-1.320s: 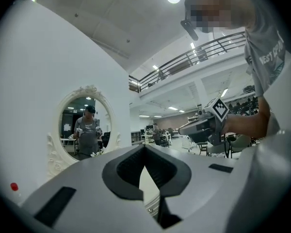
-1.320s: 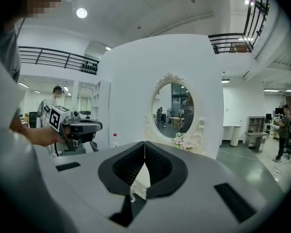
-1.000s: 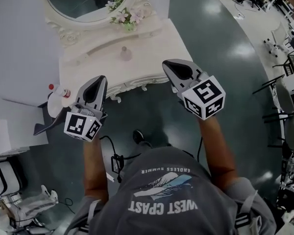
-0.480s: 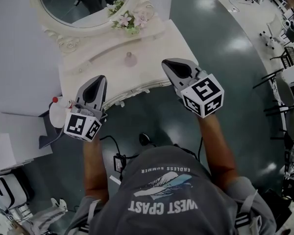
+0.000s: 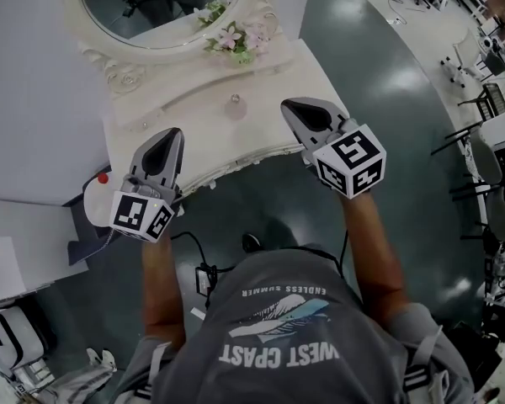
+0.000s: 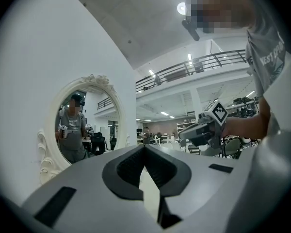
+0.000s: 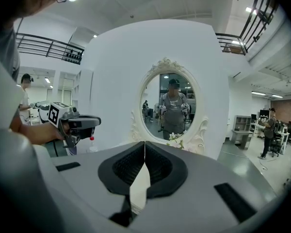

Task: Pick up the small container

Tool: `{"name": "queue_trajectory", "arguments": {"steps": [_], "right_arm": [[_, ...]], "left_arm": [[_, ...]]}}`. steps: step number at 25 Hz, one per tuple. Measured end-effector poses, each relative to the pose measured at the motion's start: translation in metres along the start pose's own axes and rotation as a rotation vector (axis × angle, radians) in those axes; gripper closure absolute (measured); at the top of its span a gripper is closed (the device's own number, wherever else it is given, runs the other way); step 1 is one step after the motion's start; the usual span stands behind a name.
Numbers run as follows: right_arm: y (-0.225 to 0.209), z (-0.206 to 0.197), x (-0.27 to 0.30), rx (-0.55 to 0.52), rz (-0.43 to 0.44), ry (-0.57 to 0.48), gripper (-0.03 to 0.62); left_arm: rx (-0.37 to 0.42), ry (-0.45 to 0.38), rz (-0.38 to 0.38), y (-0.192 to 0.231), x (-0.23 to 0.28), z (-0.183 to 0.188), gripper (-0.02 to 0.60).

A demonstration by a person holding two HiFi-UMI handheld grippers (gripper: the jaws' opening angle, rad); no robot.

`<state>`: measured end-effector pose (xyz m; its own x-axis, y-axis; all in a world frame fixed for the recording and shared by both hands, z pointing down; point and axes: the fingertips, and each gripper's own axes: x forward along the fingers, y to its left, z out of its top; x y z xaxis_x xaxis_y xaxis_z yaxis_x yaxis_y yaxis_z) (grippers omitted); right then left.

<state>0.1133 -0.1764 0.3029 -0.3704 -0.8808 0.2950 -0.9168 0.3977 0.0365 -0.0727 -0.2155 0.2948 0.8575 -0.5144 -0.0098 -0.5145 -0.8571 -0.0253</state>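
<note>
Small container (image 5: 234,104): on table (image 5: 194,123), between the tong tips, nearer right tongs (image 5: 289,107), touching neither. Left tongs (image 5: 171,136) and right tongs: both together, empty.

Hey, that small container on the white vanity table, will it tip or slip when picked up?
The small container looks wider at its base than its top, so it probably stands steadily but could tip if nudged high. It seems translucent, possibly glass: likely smooth and fragile. Tiny against the vanity table, so probably light.

Two are counted, left claw (image 5: 172,135) and right claw (image 5: 288,105); one small container (image 5: 234,105), one mirror (image 5: 151,2), one table (image 5: 189,116).
</note>
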Motion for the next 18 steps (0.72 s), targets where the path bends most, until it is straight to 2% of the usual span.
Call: {"name": "queue_trajectory", "arguments": {"steps": [5,11,18], "right_arm": [[0.012,0.010,0.023,-0.024,0.006,0.003,0.568],[0.026,0.012,0.046,-0.064,0.065,0.015,0.568],[0.021,0.011,0.094,-0.078,0.156,0.017,0.567]], "left_arm": [[-0.009,-0.013,0.009,0.022,-0.015,-0.003,0.565],[-0.015,-0.022,0.049,0.029,-0.036,-0.003,0.565],[-0.024,0.013,0.166,0.054,-0.059,-0.016,0.565]]}}
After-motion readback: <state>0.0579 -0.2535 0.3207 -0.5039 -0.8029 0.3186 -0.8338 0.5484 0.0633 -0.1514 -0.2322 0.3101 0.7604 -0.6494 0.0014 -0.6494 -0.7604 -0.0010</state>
